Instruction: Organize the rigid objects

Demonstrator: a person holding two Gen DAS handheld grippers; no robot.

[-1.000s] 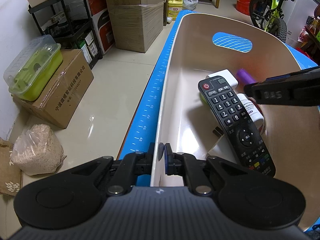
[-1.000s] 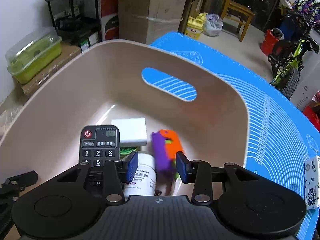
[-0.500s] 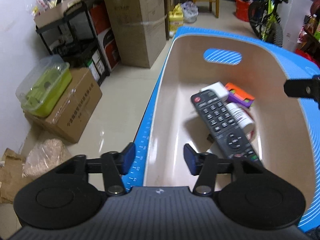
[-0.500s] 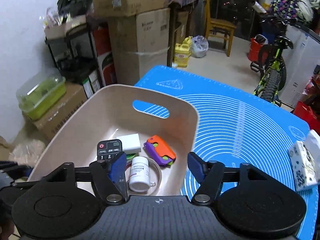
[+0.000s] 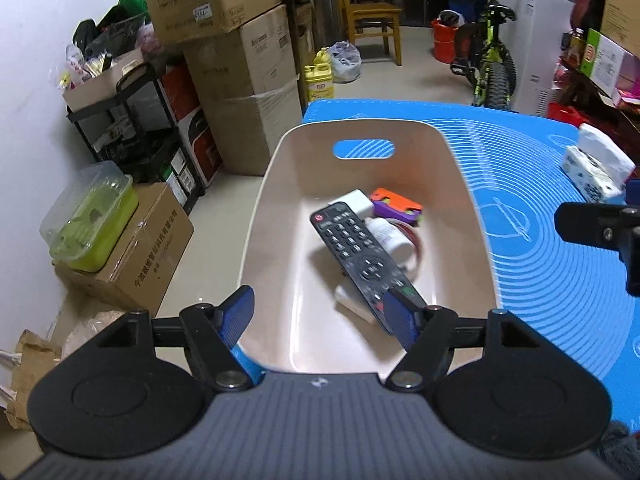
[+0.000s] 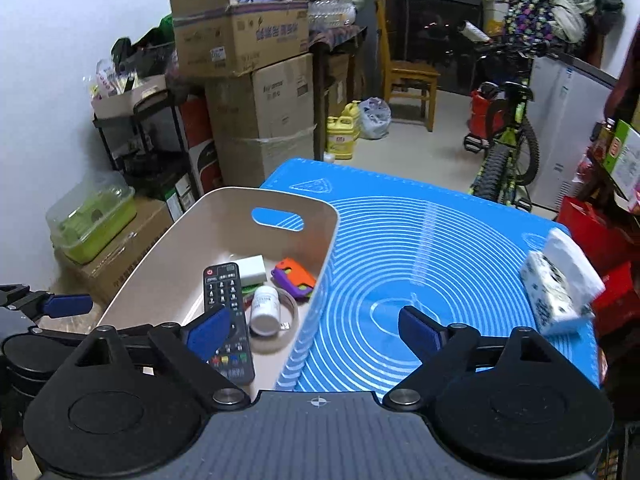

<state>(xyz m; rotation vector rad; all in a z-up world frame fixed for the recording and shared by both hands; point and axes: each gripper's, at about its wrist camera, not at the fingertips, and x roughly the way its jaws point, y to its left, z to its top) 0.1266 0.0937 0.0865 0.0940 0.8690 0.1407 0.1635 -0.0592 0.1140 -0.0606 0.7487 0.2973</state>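
The left gripper (image 5: 322, 312) hangs above the near end of the bin (image 5: 264, 200), jaws spread wide with nothing between them. The right gripper (image 6: 316, 330) hovers beside it, over the bin's right wall and the blue mat (image 6: 440, 248), its jaws likewise wide apart and empty.

Inside the beige bin lies a black remote (image 5: 360, 256), running lengthwise and propped at a slant over the other things. Just to its right a white pill bottle (image 6: 266, 306) lies on its side within a ring of tape (image 6: 292, 312). Beyond these, toward the handle cutout, sit a white block (image 6: 252, 268) and an orange and purple gadget (image 6: 294, 276), side by side. A small white piece (image 5: 352, 304) pokes out under the remote's near end.

Well off to the right, a tissue pack (image 6: 560, 288) rests near the mat's edge. Cardboard boxes (image 6: 256, 92) stack against the wall behind, and a bicycle (image 6: 504, 148) stands farther back.
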